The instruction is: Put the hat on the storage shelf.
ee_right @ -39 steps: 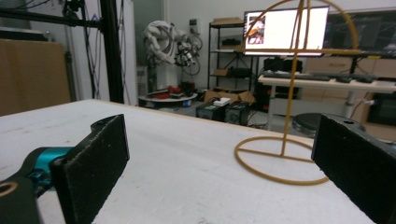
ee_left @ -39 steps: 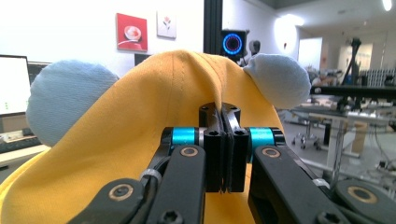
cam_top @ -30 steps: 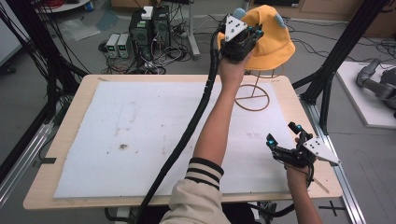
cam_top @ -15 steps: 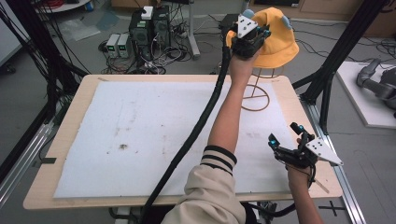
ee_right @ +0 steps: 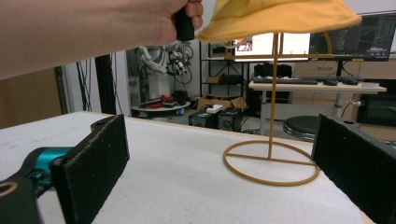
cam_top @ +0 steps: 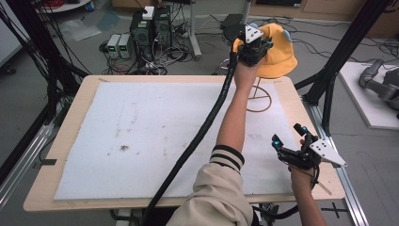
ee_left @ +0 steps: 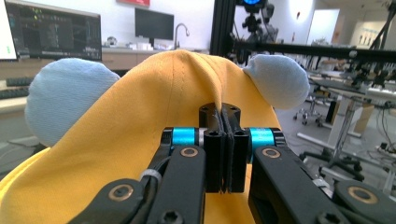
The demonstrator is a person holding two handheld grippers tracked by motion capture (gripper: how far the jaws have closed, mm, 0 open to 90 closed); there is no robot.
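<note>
A yellow hat [cam_top: 277,52] with two pale blue ears hangs over a thin gold stand [cam_top: 258,96] at the table's far right. My left gripper [cam_top: 254,47] is raised at the hat's crown and shut on a fold of its yellow fabric [ee_left: 187,93]; the jaws press together with cloth pinched between them [ee_left: 223,116]. The blue ears [ee_left: 65,102] [ee_left: 276,79] sit on either side. My right gripper [cam_top: 288,140] hovers open near the table's right front edge, with nothing between its pads [ee_right: 93,158]. It faces the stand's ring base [ee_right: 271,163] and the hat brim [ee_right: 280,16].
A white mat [cam_top: 155,136] covers most of the wooden table [cam_top: 80,99]. A black cable [cam_top: 202,127] trails from my left gripper across the mat. Black frame posts [cam_top: 329,80] stand by the right edge. Electronics and wires [cam_top: 146,33] lie on the floor beyond.
My left gripper, holding the hat, has shifted right over the stand. The right gripper stays almost still.
</note>
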